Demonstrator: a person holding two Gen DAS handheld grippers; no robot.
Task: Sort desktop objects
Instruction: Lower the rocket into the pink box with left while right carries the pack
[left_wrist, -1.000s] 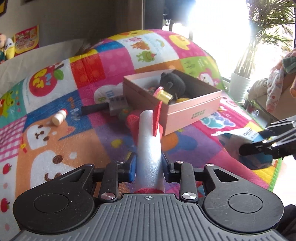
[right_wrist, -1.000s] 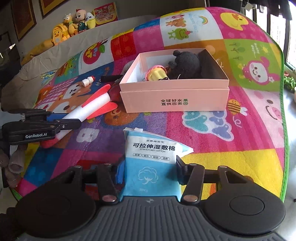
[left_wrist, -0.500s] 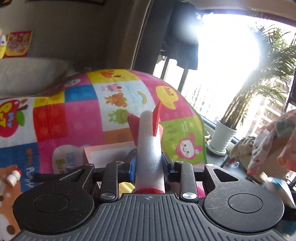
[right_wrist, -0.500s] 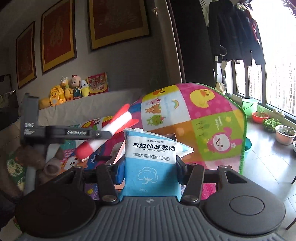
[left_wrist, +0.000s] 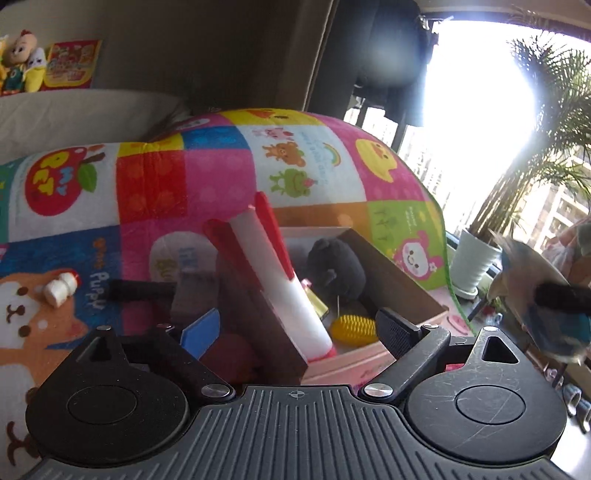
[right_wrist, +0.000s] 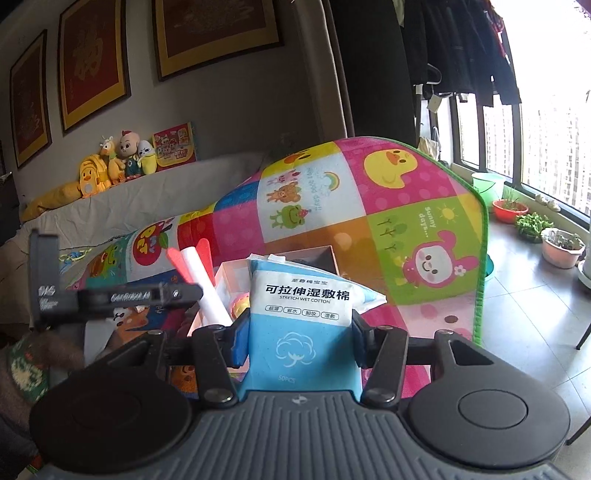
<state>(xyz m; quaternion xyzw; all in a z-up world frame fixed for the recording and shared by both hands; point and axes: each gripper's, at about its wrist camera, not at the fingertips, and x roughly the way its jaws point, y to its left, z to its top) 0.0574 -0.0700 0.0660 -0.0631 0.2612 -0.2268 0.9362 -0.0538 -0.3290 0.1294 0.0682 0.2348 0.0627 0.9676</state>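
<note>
My left gripper (left_wrist: 299, 326) is open above the near corner of the pink box (left_wrist: 413, 295). The white foam rocket with red fins (left_wrist: 273, 273) leans free against the box's inner wall, its nose down in the box. The box also holds a black plush toy (left_wrist: 336, 264) and a yellow ribbed toy (left_wrist: 352, 328). My right gripper (right_wrist: 299, 332) is shut on a blue and white pack of cotton pads (right_wrist: 299, 325), held in the air to the right of the box. The left gripper (right_wrist: 122, 295) and the rocket (right_wrist: 205, 284) also show in the right wrist view.
The box lies on a colourful cartoon mat (left_wrist: 184, 177). A small white bottle (left_wrist: 59, 290) and a black-handled object (left_wrist: 140, 290) lie on the mat left of the box. Plush toys (right_wrist: 118, 158) sit on a grey ledge behind. Potted plants (right_wrist: 535, 225) stand by the window.
My left gripper came down over the box and opened, letting go of the rocket, which now leans in the box. My right gripper still holds the cotton pad pack up in the air.
</note>
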